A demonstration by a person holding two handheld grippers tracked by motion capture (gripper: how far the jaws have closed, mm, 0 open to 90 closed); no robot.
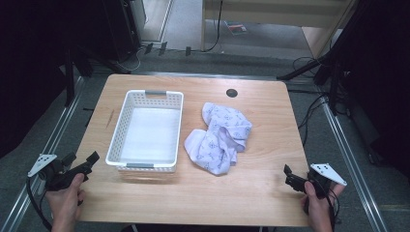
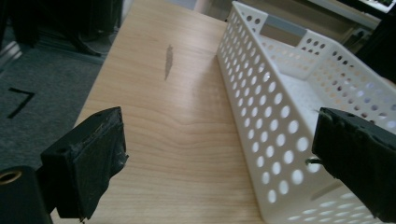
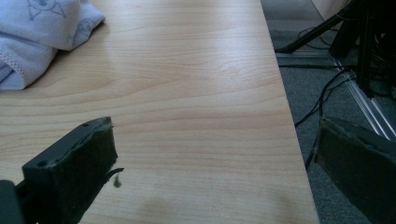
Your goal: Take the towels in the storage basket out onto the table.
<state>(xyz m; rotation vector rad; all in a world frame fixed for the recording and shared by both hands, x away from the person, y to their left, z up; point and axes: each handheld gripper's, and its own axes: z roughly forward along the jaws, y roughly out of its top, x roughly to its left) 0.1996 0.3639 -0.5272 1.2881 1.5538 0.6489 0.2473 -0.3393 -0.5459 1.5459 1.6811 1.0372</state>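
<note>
Both grippers wait at the near table edge, left gripper [image 1: 89, 162] and right gripper [image 1: 288, 175], jaws spread wide and empty. Nothing looks started: the crumpled printed cloth [image 1: 220, 137] lies mid-table, just beside the empty white perforated basket [image 1: 126, 110].

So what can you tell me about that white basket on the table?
The white basket is a rectangular plastic tray with walls pierced by rows of round holes and a plain floor. Each short end has a grey handle strip at the rim. It stands upright and empty on the left half of the wooden table, long side running away from the person. Nothing touches it but the table: the crumpled cloth lies just to its right, and the left gripper sits near its front left corner.
</note>
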